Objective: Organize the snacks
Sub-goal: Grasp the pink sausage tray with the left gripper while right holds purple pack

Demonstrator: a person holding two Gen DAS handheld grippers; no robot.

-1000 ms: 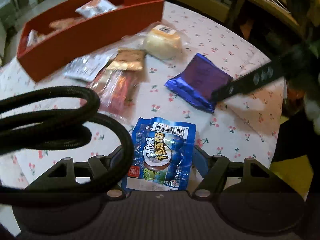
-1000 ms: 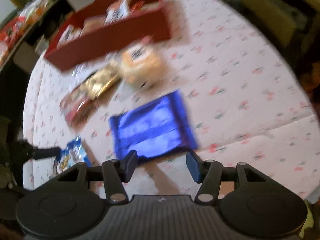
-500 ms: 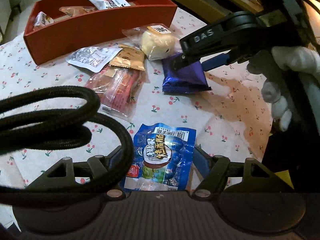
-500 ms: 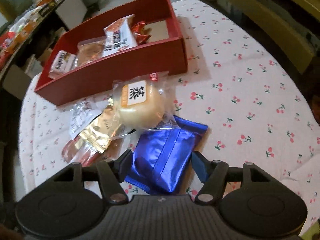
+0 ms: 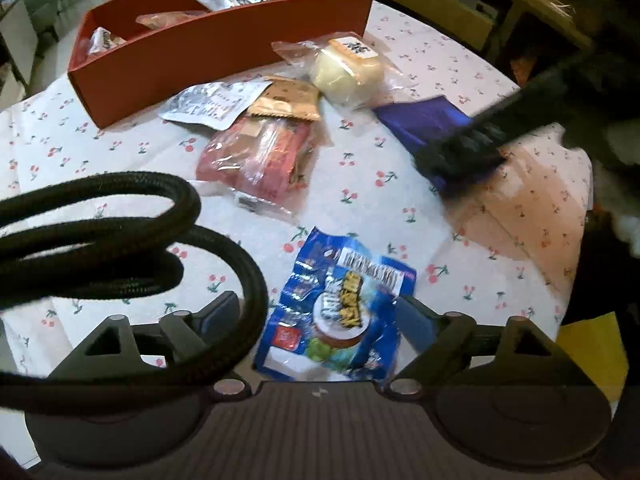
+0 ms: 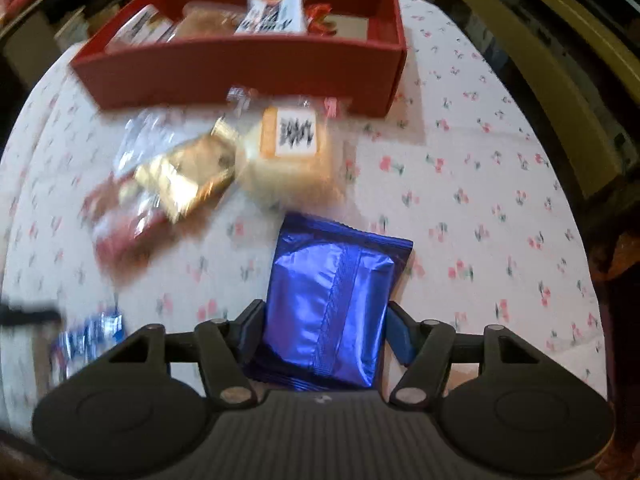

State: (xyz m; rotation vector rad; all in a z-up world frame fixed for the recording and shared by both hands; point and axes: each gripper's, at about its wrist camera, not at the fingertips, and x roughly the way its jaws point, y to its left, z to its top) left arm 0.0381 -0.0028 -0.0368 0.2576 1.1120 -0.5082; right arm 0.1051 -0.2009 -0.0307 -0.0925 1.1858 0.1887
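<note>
The shiny purple snack pack (image 6: 332, 304) is squeezed between the two fingers of the right gripper (image 6: 325, 322), low over the cherry tablecloth (image 6: 480, 200). The blue snack bag (image 5: 340, 312) is seen lying flat on the cloth between the fingers of the left gripper (image 5: 316, 316), which have just been opened wider and are not pressed on it. A round bun in clear wrap (image 5: 348, 70), a gold pack (image 5: 288, 100) and a red pack (image 5: 260, 160) are spread further off, in front of the red box (image 5: 224, 46), where more snacks are kept.

One red tray (image 5: 224, 56); six loose snack packets (image 5: 260, 160).
</note>
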